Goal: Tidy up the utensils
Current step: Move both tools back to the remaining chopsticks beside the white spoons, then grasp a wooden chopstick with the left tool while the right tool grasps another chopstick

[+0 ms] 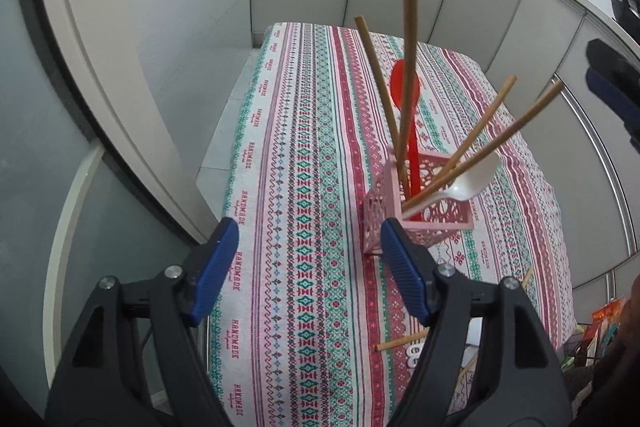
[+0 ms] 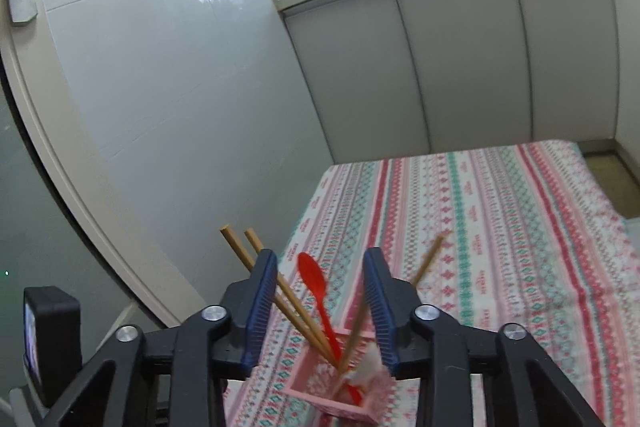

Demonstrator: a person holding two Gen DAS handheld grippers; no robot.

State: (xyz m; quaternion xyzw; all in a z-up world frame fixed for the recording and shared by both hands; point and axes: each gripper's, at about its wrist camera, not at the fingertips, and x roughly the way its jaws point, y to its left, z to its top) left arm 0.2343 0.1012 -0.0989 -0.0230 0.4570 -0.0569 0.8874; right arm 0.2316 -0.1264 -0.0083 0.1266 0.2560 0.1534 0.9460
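Mostly done, by the look of it: pink holder [image 1: 416, 211] on the cloth-covered desk [image 1: 304, 187] already filled with four chopsticks [image 1: 409, 87], a red spoon [image 1: 412, 147] and a white spoon [image 1: 464, 185]. Still left: loose chopsticks [image 1: 400, 341] on the cloth near the right finger of the left tongs [image 1: 310, 267], partly hidden. Left tongs wide apart, empty, holder just beyond the right fingertip. Right tongs [image 2: 320, 293] parted, gripping nothing, directly above the holder [image 2: 340, 391], utensil handles rising between the fingers.
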